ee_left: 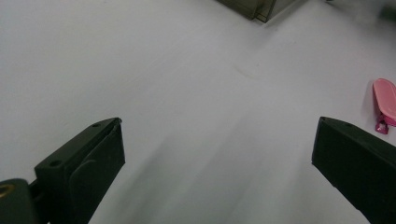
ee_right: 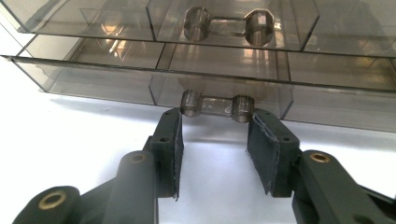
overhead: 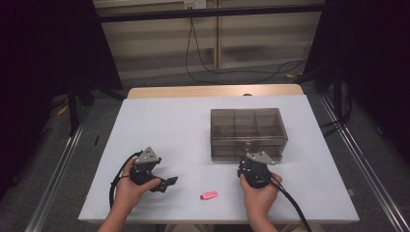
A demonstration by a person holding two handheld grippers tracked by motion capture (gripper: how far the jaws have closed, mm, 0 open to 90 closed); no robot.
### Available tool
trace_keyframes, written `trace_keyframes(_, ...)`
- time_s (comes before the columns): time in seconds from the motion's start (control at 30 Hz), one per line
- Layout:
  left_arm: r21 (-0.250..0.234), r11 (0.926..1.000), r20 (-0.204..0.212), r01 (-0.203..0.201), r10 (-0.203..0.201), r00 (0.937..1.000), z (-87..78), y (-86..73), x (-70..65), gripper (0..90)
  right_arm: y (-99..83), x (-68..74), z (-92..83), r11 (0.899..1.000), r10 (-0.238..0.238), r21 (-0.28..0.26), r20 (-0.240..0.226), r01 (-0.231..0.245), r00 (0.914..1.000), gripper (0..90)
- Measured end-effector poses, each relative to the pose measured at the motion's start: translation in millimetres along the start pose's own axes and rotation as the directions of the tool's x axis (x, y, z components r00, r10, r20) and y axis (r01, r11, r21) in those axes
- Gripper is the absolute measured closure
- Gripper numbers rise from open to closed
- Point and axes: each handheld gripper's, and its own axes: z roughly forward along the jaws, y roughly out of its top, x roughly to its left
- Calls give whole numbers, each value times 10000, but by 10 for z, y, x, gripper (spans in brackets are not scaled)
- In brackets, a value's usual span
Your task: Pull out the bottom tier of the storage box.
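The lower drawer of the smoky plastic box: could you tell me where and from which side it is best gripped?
Grip the lower drawer's handle, a short bar between two round posts, from the front. It juts clear of the drawer face, and the right tool already faces it, one jaw at each post.

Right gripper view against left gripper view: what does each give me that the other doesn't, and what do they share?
Right gripper view: the two drawer handles, with the right gripper set either side of the lower handle; whether its pads press on it I cannot tell. Left gripper view: the pink object lying on the table beside the wide-open left gripper. Shared: the white table and the smoky clear drawer box, which is just a corner in the left gripper view.
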Motion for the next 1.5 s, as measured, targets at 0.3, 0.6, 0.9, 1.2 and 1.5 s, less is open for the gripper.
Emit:
trace_keyframes(0.3,-14,10000,54,-52,52,10000,7,0,-5,25,-6,-23,-13,9999,-93,64,-108,94,9999,527)
trace_keyframes(0.6,28,10000,114,10,-10,9999,26,0,-23,25,-13,-77,-36,9996,-98,251,-526,111,9986,389)
trace_keyframes(0.9,103,9999,168,24,-26,9999,44,5,-46,25,-50,-193,-84,9995,-237,191,-802,253,9965,327)
trace_keyframes(1.2,85,10000,223,24,-26,9997,52,18,-77,25,-76,-327,-162,9987,-511,0,-998,513,9937,261)
trace_keyframes(1.5,124,9999,246,-9,6,9997,61,20,-83,25,-81,-427,-200,9984,-537,-247,-1304,509,9900,196)
